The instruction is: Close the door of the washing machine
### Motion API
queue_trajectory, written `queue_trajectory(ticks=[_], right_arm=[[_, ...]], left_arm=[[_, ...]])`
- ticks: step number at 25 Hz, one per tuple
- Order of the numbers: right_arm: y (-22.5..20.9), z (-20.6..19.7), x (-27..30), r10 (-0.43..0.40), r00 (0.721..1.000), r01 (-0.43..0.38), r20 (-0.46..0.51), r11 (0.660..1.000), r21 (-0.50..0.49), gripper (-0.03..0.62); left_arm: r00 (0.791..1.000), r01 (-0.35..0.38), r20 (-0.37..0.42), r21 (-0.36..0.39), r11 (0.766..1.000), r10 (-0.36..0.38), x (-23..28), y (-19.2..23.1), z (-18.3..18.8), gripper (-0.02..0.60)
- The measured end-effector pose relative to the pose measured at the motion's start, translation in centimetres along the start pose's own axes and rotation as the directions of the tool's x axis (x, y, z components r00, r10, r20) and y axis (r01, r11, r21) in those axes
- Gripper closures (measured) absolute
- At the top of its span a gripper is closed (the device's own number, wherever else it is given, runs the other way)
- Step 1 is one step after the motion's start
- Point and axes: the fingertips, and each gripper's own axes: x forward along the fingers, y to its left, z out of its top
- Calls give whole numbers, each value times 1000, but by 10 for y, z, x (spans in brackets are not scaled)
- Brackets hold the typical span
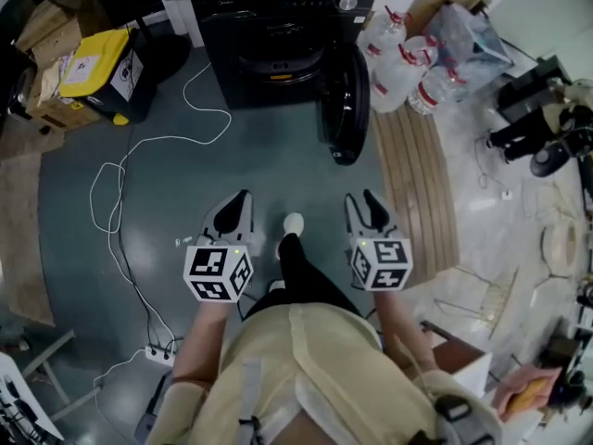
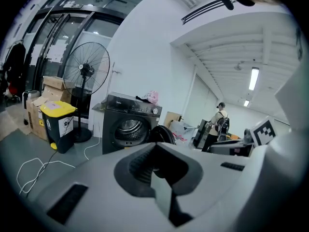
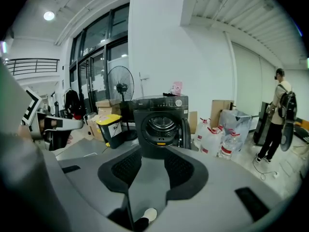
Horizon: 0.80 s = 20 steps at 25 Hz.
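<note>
Head view: door [image 1: 345, 105] beyond hand-held gripper [image 1: 361, 201]

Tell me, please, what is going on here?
A person stands on the grey floor facing a black front-loading washing machine, with a two-jaw gripper in each hand. The left gripper and the right gripper are both open and empty. The machine's round black door is swung wide open at its side. Neither gripper touches it, so the closing has not yet begun.

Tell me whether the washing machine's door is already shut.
No: the door stands swung wide open, hinged out from the front of the washing machine.
</note>
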Motion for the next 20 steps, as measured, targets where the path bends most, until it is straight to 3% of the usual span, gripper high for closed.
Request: queue_trajectory(ticks=[7,20], right_arm=[[-35,7,84,-19,998,21,-57,999,35,468],[-107,-14,179,-100,980,119,-173,987,106,468]], left_arm=[[999,-49,-3,-24,999,48,64,40,26,578],[994,-4,-110,0,1000,4,189,63,27,578]])
